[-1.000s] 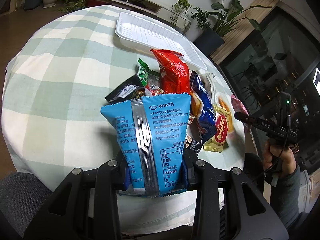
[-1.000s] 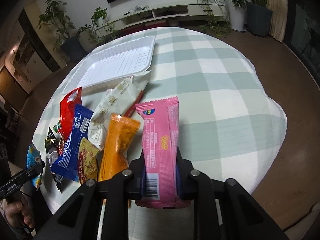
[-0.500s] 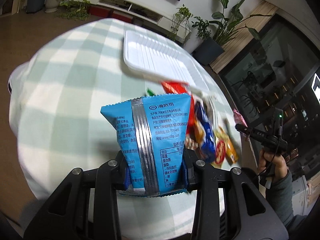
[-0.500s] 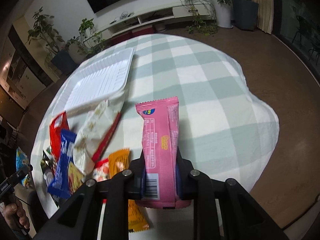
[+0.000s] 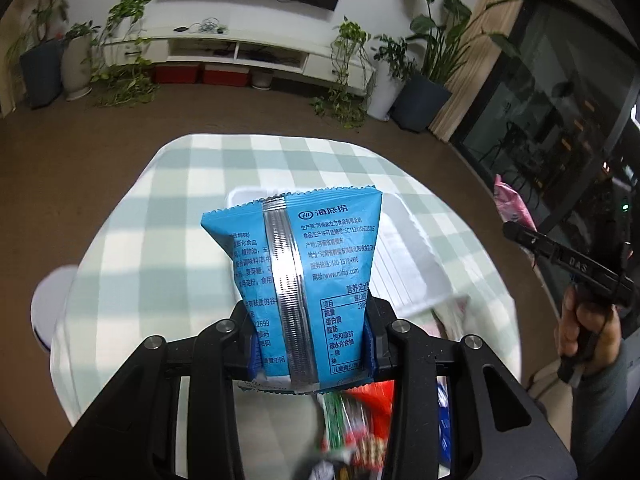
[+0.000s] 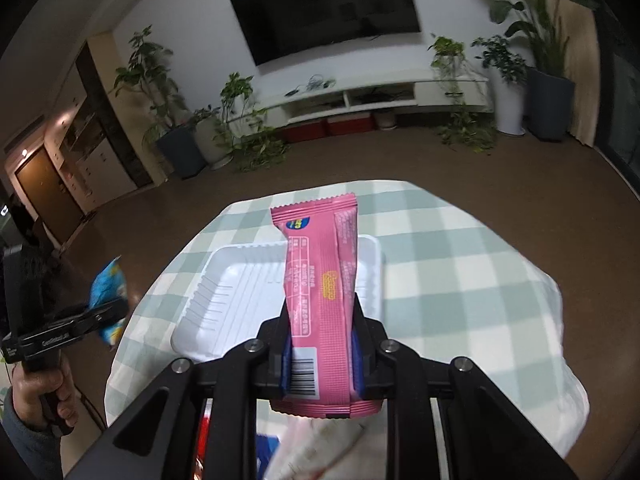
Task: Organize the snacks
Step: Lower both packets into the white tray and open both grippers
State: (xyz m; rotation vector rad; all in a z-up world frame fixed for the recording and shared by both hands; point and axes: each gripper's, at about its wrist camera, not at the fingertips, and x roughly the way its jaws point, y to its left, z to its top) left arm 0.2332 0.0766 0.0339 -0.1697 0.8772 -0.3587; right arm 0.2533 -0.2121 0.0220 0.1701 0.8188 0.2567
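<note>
My left gripper point(image 5: 310, 344) is shut on a blue snack bag point(image 5: 304, 264) and holds it upright above the near end of the white tray point(image 5: 404, 264). My right gripper point(image 6: 320, 360) is shut on a pink snack bar point(image 6: 320, 280), held upright above the same white tray point(image 6: 232, 300). The other gripper shows at the right edge of the left wrist view point(image 5: 560, 260) with the pink bar point(image 5: 514, 204). The blue bag also shows at the left of the right wrist view point(image 6: 106, 288). Loose snacks point(image 5: 360, 420) lie blurred below the left gripper.
The round table has a green and white checked cloth point(image 5: 168, 240). The brown floor point(image 6: 400, 152) lies beyond its far edge. A TV cabinet point(image 5: 240, 56) and potted plants point(image 5: 424, 92) stand against the far wall. More blurred packets point(image 6: 304, 452) lie under the right gripper.
Both grippers have lifted and tilted up with their snacks, moving forward over the tray. The snack pile has dropped to the bottom of both views. Grips unchanged.
</note>
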